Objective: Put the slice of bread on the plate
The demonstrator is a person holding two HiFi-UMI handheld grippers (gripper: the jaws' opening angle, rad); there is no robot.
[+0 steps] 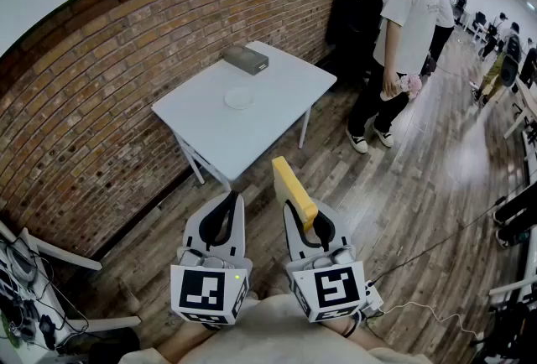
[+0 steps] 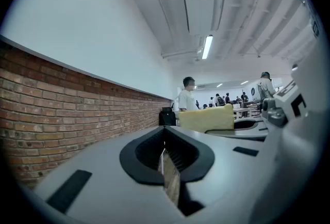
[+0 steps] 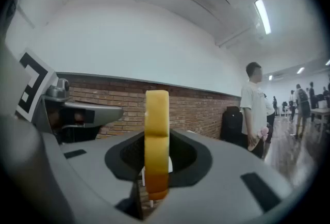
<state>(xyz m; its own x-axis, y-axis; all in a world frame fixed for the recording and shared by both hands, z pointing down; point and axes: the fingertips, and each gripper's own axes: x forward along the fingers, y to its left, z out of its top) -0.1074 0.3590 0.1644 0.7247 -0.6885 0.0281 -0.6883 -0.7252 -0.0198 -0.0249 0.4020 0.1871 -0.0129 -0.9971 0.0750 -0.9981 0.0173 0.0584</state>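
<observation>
The fingers of the right gripper [image 1: 295, 215] squeeze the thin yellow slice of bread [image 3: 157, 135], upright between them. The fingers of the left gripper [image 1: 226, 211] are together, empty. The round white plate [image 1: 239, 97] sits on the white square bench [image 1: 201, 117], far ahead of both.

Plate [image 1: 239, 97] on table [image 1: 252, 140], box [image 1: 246, 59] behind it by wall [image 1: 109, 94], person [image 1: 411, 18] off right.

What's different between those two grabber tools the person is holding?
The right gripper clamps a bread slice upright on edge; the left gripper holds nothing. The left's fingers are together; the right's are held apart by the bread. Both point level, side by side.
</observation>
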